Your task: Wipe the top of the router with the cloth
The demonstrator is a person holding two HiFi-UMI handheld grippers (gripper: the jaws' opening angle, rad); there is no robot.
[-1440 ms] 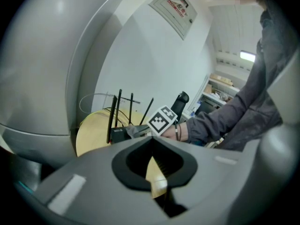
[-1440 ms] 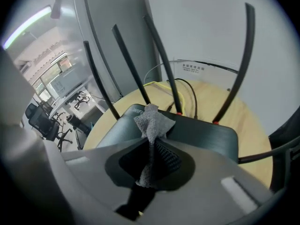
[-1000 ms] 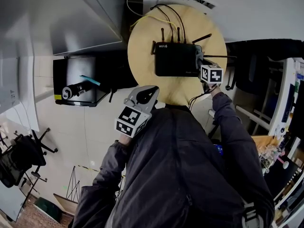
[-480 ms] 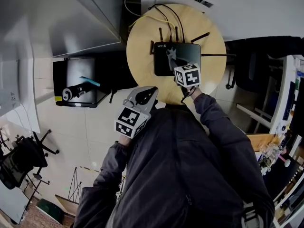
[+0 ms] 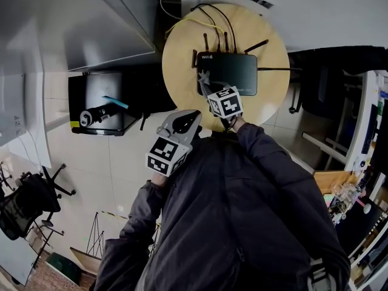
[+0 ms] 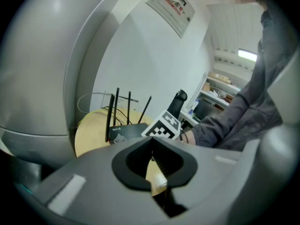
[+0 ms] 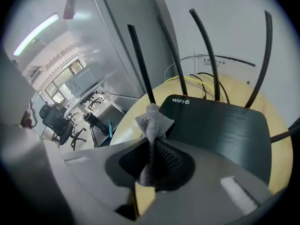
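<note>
I am working the right gripper (image 7: 151, 156), whose jaws are clamped on a small grey fuzzy cloth (image 7: 153, 121). A tuft of it is poking out ahead of the tips. The tuft is sitting at the 8 o'clock corner of the flat black plastic router (image 7: 220, 125), just beside the white WIFI6 print. I judge it is touching the lid, though I cannot be sure.

The router is lying at the middle of the round pale wooden table (image 5: 182, 47), at 12 o'clock from me. The left gripper (image 5: 183, 122) is hanging back at 7 o'clock off the table edge. Its jaws are together on nothing.

To wipe well, I am thinking of pressing the tuft lightly and sweeping toward 3 o'clock in overlapping passes, because the lid looks finely brushed and likely holds dust. The 4 thin black antennas (image 7: 140, 64) are standing upright along the 12 o'clock edge, so I am planning to stop each stroke short of them. The router looks light and could skid on the smooth wood.
</note>
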